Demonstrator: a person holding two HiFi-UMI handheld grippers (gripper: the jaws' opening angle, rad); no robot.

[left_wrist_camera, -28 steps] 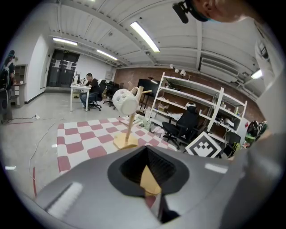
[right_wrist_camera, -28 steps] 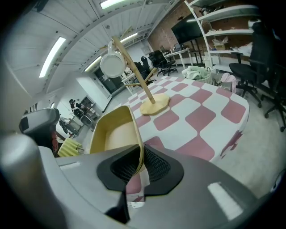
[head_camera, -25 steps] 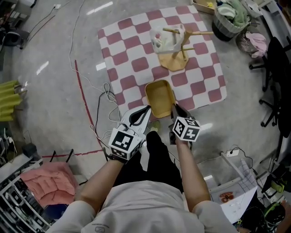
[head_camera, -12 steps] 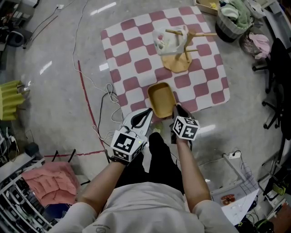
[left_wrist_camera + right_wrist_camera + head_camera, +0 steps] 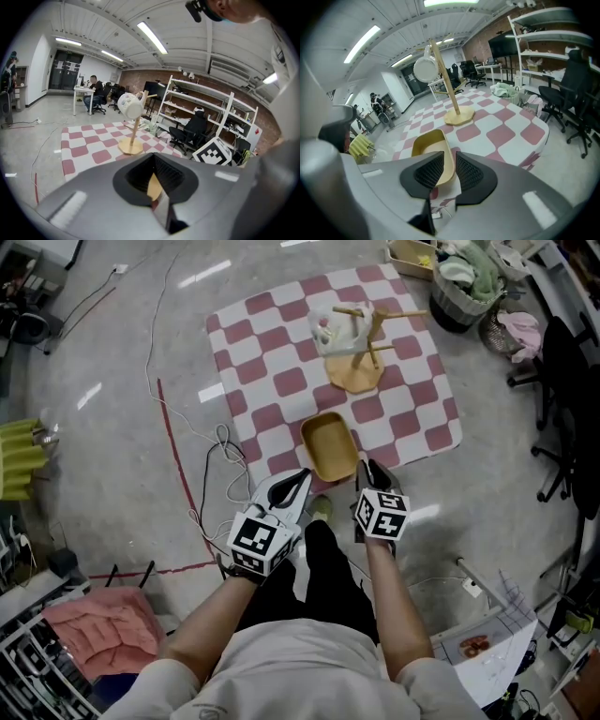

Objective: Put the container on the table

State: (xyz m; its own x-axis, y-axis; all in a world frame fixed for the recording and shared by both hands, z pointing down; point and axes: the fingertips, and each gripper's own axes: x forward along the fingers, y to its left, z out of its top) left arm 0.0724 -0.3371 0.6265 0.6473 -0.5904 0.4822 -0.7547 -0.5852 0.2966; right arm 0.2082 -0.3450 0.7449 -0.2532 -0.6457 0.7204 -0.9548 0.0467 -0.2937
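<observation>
Low in the centre of the head view, the left gripper (image 5: 300, 476) and right gripper (image 5: 367, 469) each have their jaws pinched on the near rim of the shallow yellow rectangular container (image 5: 330, 444), which lies over the near edge of the red-and-white checked counter (image 5: 272, 381), with a wooden mug stand (image 5: 356, 369) above it in the frame.

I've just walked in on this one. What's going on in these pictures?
A person holds a yellow container with two handheld grippers. The right gripper is clamped on its near rim, and the left gripper appears to pinch the rim too. The container is at the near edge of the checkered table. Whether it already rests there can't be told. A wooden stand with a mug sits farther back.
</observation>
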